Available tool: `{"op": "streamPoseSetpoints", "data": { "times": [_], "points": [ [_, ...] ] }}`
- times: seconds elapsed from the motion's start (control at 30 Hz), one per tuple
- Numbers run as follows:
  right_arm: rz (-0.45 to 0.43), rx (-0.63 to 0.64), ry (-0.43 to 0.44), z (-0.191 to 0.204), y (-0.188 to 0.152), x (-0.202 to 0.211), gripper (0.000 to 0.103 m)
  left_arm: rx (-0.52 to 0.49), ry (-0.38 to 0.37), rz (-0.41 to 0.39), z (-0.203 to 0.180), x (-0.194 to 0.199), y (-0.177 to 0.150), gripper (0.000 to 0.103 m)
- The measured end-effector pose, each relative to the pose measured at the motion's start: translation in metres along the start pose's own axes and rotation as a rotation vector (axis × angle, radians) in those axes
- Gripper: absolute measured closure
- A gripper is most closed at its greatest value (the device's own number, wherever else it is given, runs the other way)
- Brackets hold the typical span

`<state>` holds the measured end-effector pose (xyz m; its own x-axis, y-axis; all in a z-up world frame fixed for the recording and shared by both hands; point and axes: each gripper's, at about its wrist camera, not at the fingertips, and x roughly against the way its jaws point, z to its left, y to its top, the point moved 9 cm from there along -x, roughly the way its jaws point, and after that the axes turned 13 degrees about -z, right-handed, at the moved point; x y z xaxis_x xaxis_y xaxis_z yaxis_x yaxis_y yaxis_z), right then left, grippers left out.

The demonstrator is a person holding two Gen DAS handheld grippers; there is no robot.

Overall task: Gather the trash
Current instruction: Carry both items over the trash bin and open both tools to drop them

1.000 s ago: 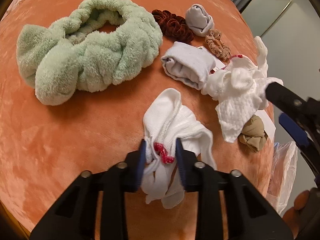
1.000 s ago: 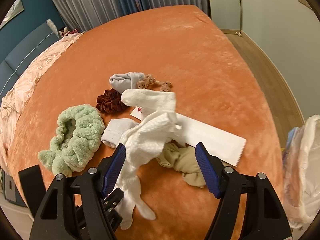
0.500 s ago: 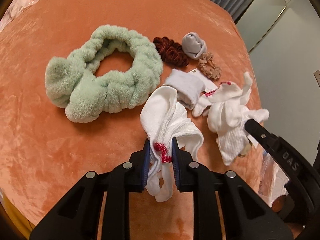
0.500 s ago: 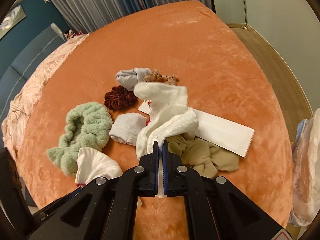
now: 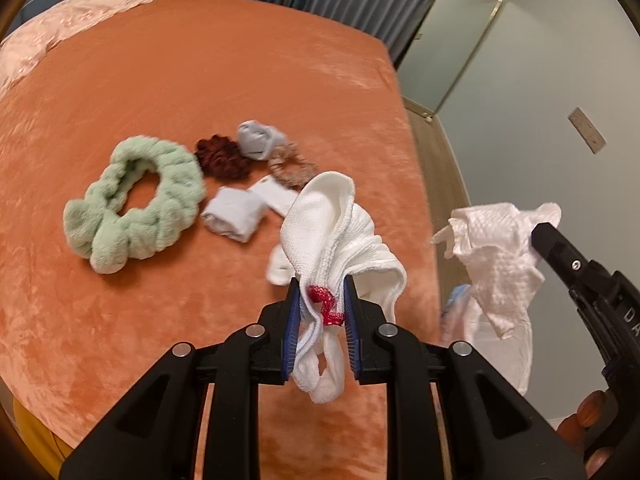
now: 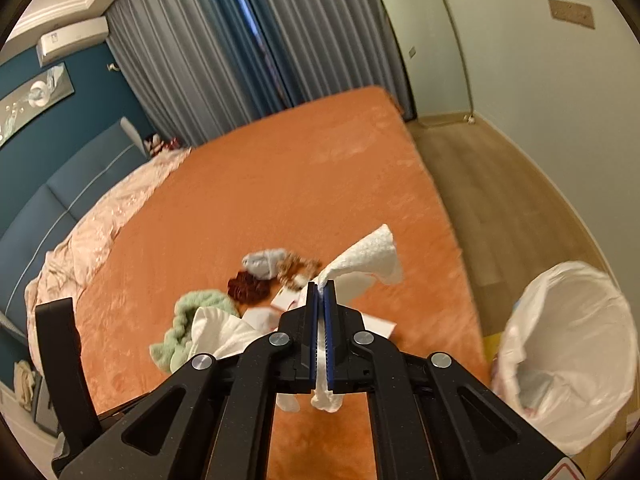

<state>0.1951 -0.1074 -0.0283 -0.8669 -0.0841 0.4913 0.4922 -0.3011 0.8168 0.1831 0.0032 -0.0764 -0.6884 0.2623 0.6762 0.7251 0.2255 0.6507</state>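
Observation:
My left gripper (image 5: 322, 292) is shut on a white sock (image 5: 340, 224) with red stitching, which hangs in the air above the orange bed (image 5: 160, 80). In the right wrist view the same sock (image 6: 224, 332) shows at lower left. My right gripper (image 6: 321, 292) is shut on a crumpled white paper towel (image 6: 368, 264), lifted off the bed. From the left wrist camera that paper towel (image 5: 496, 248) dangles from the right gripper's fingertips (image 5: 542, 234) past the bed's edge. A bin lined with a white bag (image 6: 568, 352) stands on the floor at right.
On the bed lie a green fluffy headband (image 5: 136, 204), a maroon scrunchie (image 5: 220, 158), a grey sock ball (image 5: 256, 140), a patterned scrunchie (image 5: 290, 168), a folded grey sock (image 5: 234, 216) and a white paper strip (image 5: 272, 196). Wooden floor (image 6: 500, 200) runs along the bed's right side.
The right gripper went from open to shut on the paper towel and lifted it. The left gripper rose with the white sock. Both now hang well above the bed.

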Motion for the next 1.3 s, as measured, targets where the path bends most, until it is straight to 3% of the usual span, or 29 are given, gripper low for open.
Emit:
{"op": "streamPoseSetpoints", "data": {
  "times": [0.33, 0.67, 0.97, 1.0, 1.07, 1.1, 1.13, 1.2, 1.27, 1.3],
  "points": [
    [-0.124, -0.029, -0.101, -0.080, 0.048, 0.072, 0.100, -0.156, -0.150, -0.023, -0.126, 0.022, -0.009, 0.083],
    [-0.139, -0.094, -0.255, -0.174, 0.039, 0.111, 0.100, -0.246, -0.308, 0.066, -0.231, 0.014, -0.059, 0.083],
    [-0.118, -0.149, -0.336, -0.232, 0.018, 0.124, 0.100, -0.322, -0.353, 0.103, -0.280, 0.001, -0.090, 0.081],
    [-0.114, -0.151, -0.344, -0.235, 0.016, 0.123, 0.100, -0.321, -0.357, 0.109, -0.282, -0.001, -0.092, 0.079],
    [-0.106, -0.157, -0.349, -0.241, 0.013, 0.122, 0.099, -0.320, -0.356, 0.117, -0.284, -0.003, -0.095, 0.065],
    [-0.101, -0.159, -0.349, -0.243, 0.012, 0.120, 0.098, -0.318, -0.346, 0.113, -0.283, -0.005, -0.096, 0.052],
    [-0.099, -0.160, -0.353, -0.242, 0.012, 0.119, 0.095, -0.315, -0.339, 0.102, -0.281, -0.004, -0.096, 0.045],
    [-0.094, -0.155, -0.367, -0.244, 0.009, 0.117, 0.089, -0.321, -0.322, 0.078, -0.278, -0.004, -0.094, 0.041],
    [-0.094, -0.149, -0.377, -0.246, 0.007, 0.116, 0.074, -0.332, -0.308, 0.073, -0.275, -0.004, -0.094, 0.041],
    [-0.097, -0.146, -0.381, -0.244, 0.007, 0.116, 0.071, -0.333, -0.302, 0.069, -0.272, -0.004, -0.092, 0.041]
  ]
}}
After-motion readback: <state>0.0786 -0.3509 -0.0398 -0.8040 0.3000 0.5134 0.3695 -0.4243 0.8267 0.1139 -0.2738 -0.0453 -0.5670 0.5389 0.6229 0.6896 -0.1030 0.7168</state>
